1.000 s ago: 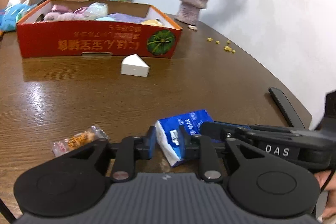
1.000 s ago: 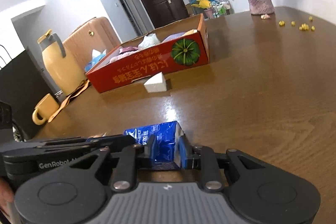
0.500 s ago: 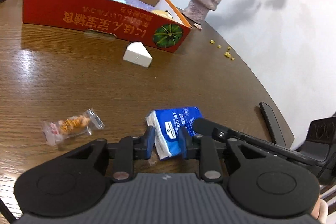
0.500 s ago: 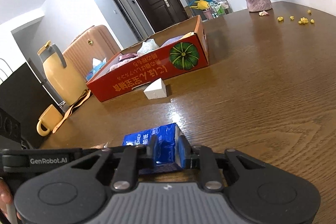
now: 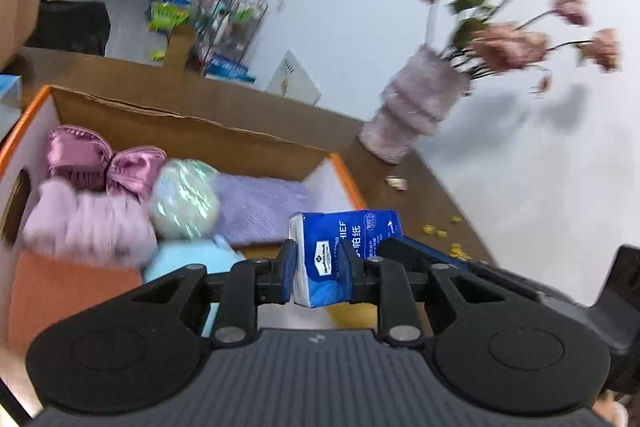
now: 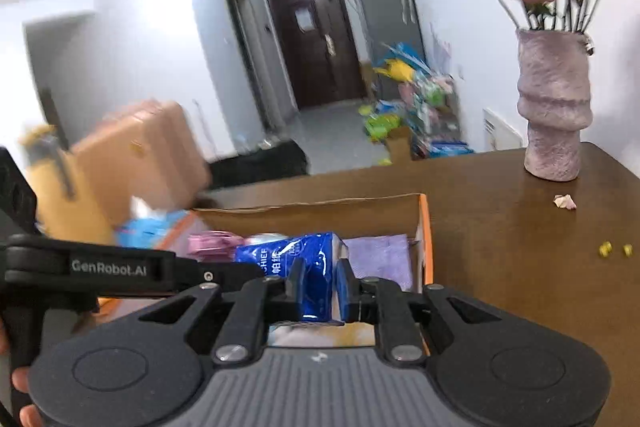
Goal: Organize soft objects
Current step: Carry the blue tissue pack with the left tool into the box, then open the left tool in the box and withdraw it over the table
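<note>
Both grippers are shut on one blue tissue pack point(image 5: 340, 247), each at one end, and hold it in the air over the right end of the orange cardboard box point(image 5: 120, 99). My left gripper point(image 5: 320, 267) pinches its white end. My right gripper point(image 6: 320, 283) pinches the other end of the tissue pack point(image 6: 304, 263). The box point(image 6: 423, 227) holds a pink satin bow point(image 5: 104, 159), a lilac fluffy item point(image 5: 84, 223), a pale green ball point(image 5: 186, 199), a purple cloth point(image 5: 260, 207) and a light blue item point(image 5: 188, 259).
A pink vase point(image 5: 416, 111) with pink flowers stands on the brown table point(image 6: 520, 267) beyond the box, also in the right wrist view point(image 6: 554, 115). Small yellow bits point(image 5: 440, 233) and a petal point(image 6: 564, 201) lie near it. An orange suitcase point(image 6: 140, 155) stands past the table.
Both grippers have lifted the tissue pack off the table and carried it forward to above the box. The wedge and snack packet on the table have left view.
</note>
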The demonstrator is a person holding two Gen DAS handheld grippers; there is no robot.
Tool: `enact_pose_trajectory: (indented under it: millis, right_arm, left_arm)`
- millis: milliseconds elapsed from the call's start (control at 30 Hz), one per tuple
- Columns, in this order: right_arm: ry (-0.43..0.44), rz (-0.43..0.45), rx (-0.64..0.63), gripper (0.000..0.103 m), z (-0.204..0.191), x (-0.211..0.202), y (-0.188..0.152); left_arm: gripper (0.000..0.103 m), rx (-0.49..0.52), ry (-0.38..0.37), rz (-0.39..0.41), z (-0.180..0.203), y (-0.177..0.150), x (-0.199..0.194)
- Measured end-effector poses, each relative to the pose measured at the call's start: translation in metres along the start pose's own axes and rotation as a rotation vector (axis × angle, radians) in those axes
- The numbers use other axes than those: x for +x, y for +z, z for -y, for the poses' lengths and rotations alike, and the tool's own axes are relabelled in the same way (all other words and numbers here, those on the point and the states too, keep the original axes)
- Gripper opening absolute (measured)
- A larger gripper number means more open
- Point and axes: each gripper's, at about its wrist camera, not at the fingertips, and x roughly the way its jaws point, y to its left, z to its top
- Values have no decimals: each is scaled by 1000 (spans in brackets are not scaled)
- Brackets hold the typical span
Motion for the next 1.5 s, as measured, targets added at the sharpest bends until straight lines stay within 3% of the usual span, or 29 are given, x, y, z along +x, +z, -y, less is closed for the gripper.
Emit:
enact_pose_trajectory:
  millis: [133, 200, 333, 533, 667, 833, 933, 1000, 1067, 1100, 1167, 1367, 1500]
  right_arm:
    - [-60, -130, -59, 15, -3, 65, 2]
    - [-86, -171, -85, 15, -5, 86, -2]
    - [-58, -287, -61, 15, -2, 109, -5]
    - [-62, -303, -29, 16, -1, 109, 3]
    - [-90, -230, -81, 31, -14, 69, 18]
    - [-121, -128, -138, 36, -27, -3, 46]
    - [-147, -67, -171, 51, -32, -51, 51]
    - [-180, -37, -211, 60, -36, -78, 50]
    - [-185, 2, -226, 63, -39, -101, 44]
    - [-171, 26, -220, 65, -40, -111, 41]
    - [-141, 69, -209, 70, -43, -127, 35]
    - [-129, 179, -203, 76, -60, -168, 14]
    - [-103, 213, -210, 81, -69, -195, -22]
  left_arm:
    - [22, 75, 110, -95, -17, 5, 49]
    - [21, 97, 128, -136, -20, 1, 60]
    - [21, 124, 149, -190, -25, -3, 68]
    - [23, 111, 150, -204, -23, 1, 63]
    - [26, 195, 166, -130, -2, 10, 21]
    - [38, 258, 220, -13, 23, 19, -61]
    - [43, 287, 280, 56, 28, 12, -110]
    - [51, 293, 309, 89, 28, 3, -136]
    - [68, 302, 357, 155, 30, -8, -160]
    - [83, 315, 379, 197, 34, -14, -169]
    - [84, 345, 420, 239, 40, -26, -186]
    - [86, 365, 411, 297, 55, -65, -230]
    - [98, 407, 426, 388, 57, -122, -261]
